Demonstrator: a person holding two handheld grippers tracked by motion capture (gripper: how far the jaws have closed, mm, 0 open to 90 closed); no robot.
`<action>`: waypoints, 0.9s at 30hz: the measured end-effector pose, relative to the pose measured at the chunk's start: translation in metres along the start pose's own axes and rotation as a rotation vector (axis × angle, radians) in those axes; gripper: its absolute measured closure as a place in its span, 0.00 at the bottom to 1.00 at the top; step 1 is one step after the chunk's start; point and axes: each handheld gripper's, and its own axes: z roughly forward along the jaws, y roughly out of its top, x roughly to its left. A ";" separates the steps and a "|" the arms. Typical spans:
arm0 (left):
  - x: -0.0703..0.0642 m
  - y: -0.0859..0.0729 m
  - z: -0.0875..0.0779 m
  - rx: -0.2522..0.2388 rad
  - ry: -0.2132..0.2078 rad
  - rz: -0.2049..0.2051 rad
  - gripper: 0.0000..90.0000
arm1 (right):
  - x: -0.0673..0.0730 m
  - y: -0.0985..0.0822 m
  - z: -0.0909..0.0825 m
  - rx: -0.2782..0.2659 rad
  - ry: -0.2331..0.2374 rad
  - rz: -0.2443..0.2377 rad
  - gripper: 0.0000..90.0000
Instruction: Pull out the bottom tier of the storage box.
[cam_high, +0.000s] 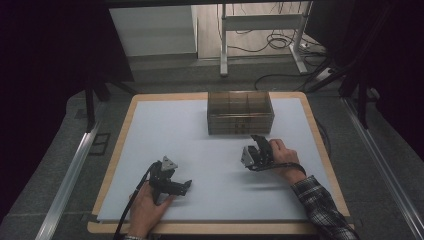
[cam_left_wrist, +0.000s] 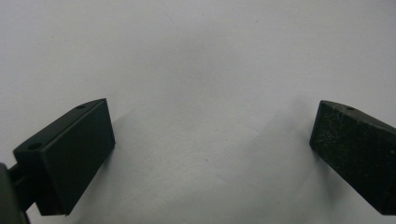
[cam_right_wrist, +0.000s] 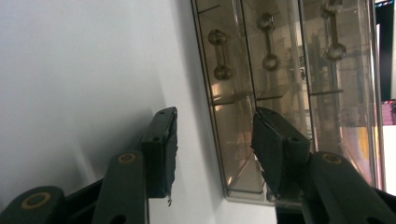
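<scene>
A wooden-edged table (cam_high: 116, 150) carries a smooth, matte white mat (cam_high: 165, 135) that covers nearly all of its top. At the far middle of the mat stands a rectangular box (cam_high: 240, 113) of clear, brown-tinted plastic, split by thin walls into compartments. In the right gripper view, small metal dumbbell-shaped pieces (cam_right_wrist: 219, 55) show through its glossy wall, one in each of three adjoining compartments, each with two rounded ends joined by a slim bar.

The right gripper (cam_high: 260, 141), black with a grey three-cornered plate, is held on the person's right, its tips just short of the box's near wall. Its jaws stand partly apart with nothing between them; the box's lower edge lies beyond the gap.

The left gripper (cam_high: 186, 187) rests low over the near left part of the mat, well apart from the box. Its blocky black jaws, one with a dusty, scuffed face, stand wide apart over bare mat and grip nothing.
</scene>
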 end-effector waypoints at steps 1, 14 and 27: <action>0.000 0.000 0.000 0.000 0.000 0.000 0.00 | 0.000 0.001 0.001 0.002 -0.001 -0.012 0.57; 0.000 0.000 0.000 0.000 0.000 0.000 0.00 | 0.006 0.014 0.023 0.027 -0.049 -0.129 0.67; 0.000 0.000 0.000 -0.001 0.000 0.000 0.00 | 0.008 0.026 0.043 0.061 -0.097 -0.190 0.78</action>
